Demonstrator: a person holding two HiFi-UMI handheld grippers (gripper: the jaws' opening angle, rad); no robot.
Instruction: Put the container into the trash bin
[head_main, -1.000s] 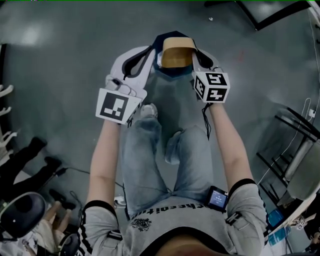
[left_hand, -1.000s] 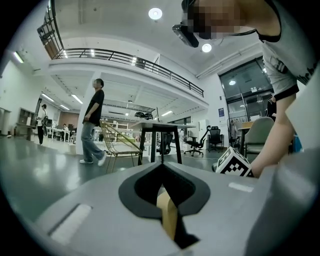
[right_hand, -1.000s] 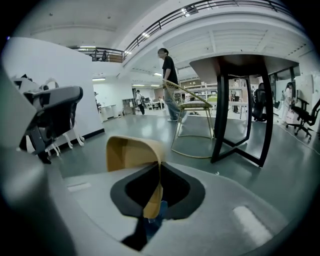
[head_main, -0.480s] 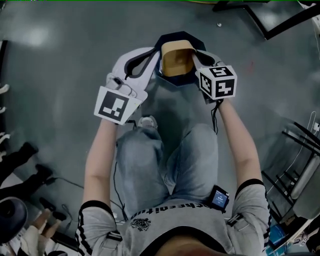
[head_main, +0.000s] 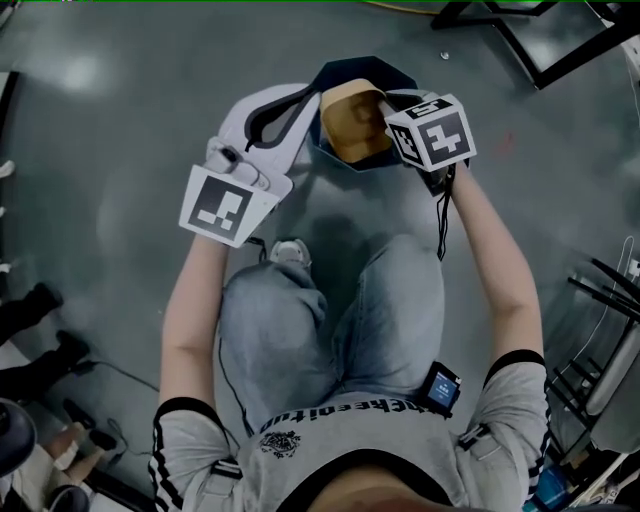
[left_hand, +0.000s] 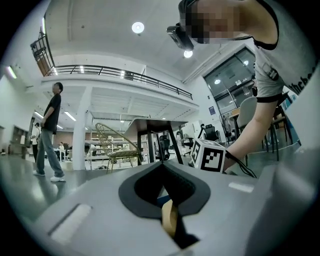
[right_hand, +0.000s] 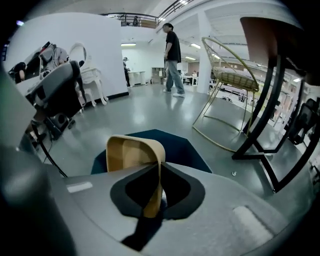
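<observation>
We held the container (head_main: 352, 122) over the mouth of the dark trash bin (head_main: 362, 70) on the floor, so that letting go would likely drop it inside. The right tool (right_hand: 154, 192) was clamped on its 3 o'clock wall, and the left tool (left_hand: 169, 220) pinched its 9 o'clock edge. Our knees (head_main: 330, 300) crowded the bin at 6 o'clock. Black table legs (head_main: 520, 40) stood apart at 1 o'clock, not in the way.

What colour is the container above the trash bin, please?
The container is light tan; the right gripper view shows it best.
</observation>
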